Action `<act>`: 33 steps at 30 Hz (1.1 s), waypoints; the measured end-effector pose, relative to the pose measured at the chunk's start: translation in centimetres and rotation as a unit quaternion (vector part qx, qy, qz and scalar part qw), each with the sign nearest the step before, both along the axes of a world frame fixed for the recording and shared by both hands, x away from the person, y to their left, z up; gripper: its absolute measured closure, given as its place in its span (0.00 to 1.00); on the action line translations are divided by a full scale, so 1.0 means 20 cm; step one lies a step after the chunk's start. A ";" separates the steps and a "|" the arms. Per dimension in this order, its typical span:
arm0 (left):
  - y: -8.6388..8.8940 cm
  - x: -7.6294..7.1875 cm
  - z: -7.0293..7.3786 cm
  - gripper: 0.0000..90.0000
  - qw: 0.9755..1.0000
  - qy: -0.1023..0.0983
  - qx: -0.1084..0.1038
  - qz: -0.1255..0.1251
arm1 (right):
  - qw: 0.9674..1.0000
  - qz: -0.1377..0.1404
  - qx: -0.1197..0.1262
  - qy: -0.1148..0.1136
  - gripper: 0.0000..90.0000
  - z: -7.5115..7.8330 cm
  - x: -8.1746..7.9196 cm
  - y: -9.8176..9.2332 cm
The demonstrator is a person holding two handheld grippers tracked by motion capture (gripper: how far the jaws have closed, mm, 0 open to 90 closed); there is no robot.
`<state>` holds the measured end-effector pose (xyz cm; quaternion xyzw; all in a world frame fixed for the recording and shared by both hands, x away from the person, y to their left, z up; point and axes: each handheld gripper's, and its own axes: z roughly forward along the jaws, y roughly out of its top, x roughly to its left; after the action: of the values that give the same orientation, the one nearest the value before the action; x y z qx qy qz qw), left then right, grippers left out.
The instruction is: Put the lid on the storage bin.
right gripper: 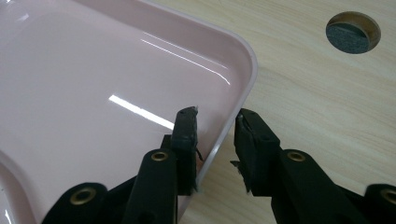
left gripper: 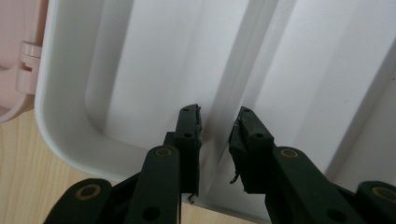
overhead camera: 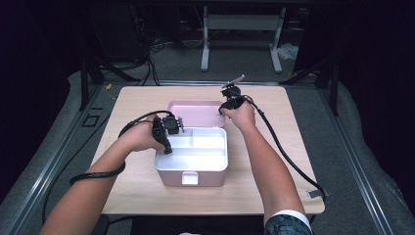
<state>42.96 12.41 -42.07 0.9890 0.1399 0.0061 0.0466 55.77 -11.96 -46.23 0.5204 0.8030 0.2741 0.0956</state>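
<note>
A pink box (overhead camera: 191, 178) stands open on the table, with a white divided tray (overhead camera: 200, 157) inside and its pink lid (overhead camera: 195, 108) lying back flat behind it. My left gripper (overhead camera: 166, 147) reaches into the tray's left end. In the left gripper view its jaws (left gripper: 217, 140) sit astride the tray's raised divider (left gripper: 243, 56), pads against both sides. My right gripper (overhead camera: 226, 108) is at the lid's far right corner. Its jaws (right gripper: 215, 135) straddle the lid's rim (right gripper: 243, 65), one pad inside the lid (right gripper: 93, 93), the other outside with a gap of bare wood showing.
The light wooden table (overhead camera: 147, 186) has free room around the box. A round cable hole (right gripper: 353, 31) lies in the tabletop beyond the lid's corner. The tray's compartments look empty. A hinge (left gripper: 28, 60) joins lid and box. Cables trail off both grippers.
</note>
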 end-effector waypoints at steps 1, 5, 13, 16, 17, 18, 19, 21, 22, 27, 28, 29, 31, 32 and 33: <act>0.00 0.00 0.00 0.81 1.000 0.000 0.000 0.000 | 1.000 -0.002 -0.002 -0.001 0.77 0.00 0.00 0.00; 0.00 0.00 0.00 0.81 1.000 0.000 0.002 -0.001 | 1.000 -0.004 0.006 0.005 0.77 -0.01 0.01 -0.01; -0.01 0.00 0.00 0.81 1.000 0.000 0.003 0.000 | 1.000 -0.007 0.007 0.001 0.79 0.00 0.01 0.00; 0.00 0.00 0.00 0.82 1.000 0.000 0.001 0.001 | 1.000 -0.007 0.010 -0.001 0.80 0.01 0.00 -0.01; 0.00 0.00 0.00 0.82 1.000 0.000 0.002 0.000 | 1.000 -0.007 0.010 -0.001 0.80 0.02 0.00 -0.01; 0.00 0.00 0.00 0.82 1.000 0.001 0.002 0.000 | 1.000 -0.008 0.009 -0.003 0.81 0.02 0.00 -0.01; 0.00 0.00 0.00 0.82 1.000 0.001 0.002 -0.001 | 1.000 -0.010 0.009 -0.004 0.81 0.02 -0.01 -0.01; -0.01 0.00 0.00 0.82 1.000 0.002 0.004 -0.001 | 1.000 -0.011 0.011 -0.009 0.82 0.04 -0.01 -0.01; -0.01 0.00 0.00 0.82 1.000 0.002 0.004 -0.001 | 1.000 -0.012 0.012 -0.012 0.83 0.05 -0.02 -0.01; 0.00 0.00 0.00 0.82 1.000 0.000 0.000 0.000 | 0.999 -0.019 0.019 -0.029 0.85 0.09 -0.04 -0.01; 0.00 0.00 0.00 0.82 1.000 -0.002 -0.003 0.001 | 0.999 -0.022 0.019 -0.032 0.85 0.10 -0.05 -0.01; 0.00 0.00 0.00 0.82 1.000 -0.001 -0.005 0.001 | 0.999 -0.023 0.021 -0.035 0.86 0.10 -0.05 -0.01; 0.00 0.00 0.00 0.82 1.000 -0.002 -0.006 0.002 | 0.999 -0.023 0.026 -0.038 0.86 0.12 -0.06 -0.02; 0.00 0.00 0.00 0.82 1.000 0.000 -0.005 0.002 | 0.998 -0.023 0.029 -0.043 0.87 0.14 -0.06 -0.02; 0.01 0.00 0.00 0.82 1.000 0.000 -0.005 0.001 | 0.998 -0.025 0.032 -0.046 0.87 0.15 -0.07 -0.03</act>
<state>42.90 12.53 -42.08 0.9886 0.1412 0.0059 0.0514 54.39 -12.46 -43.30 0.5301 0.7753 0.3205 0.1231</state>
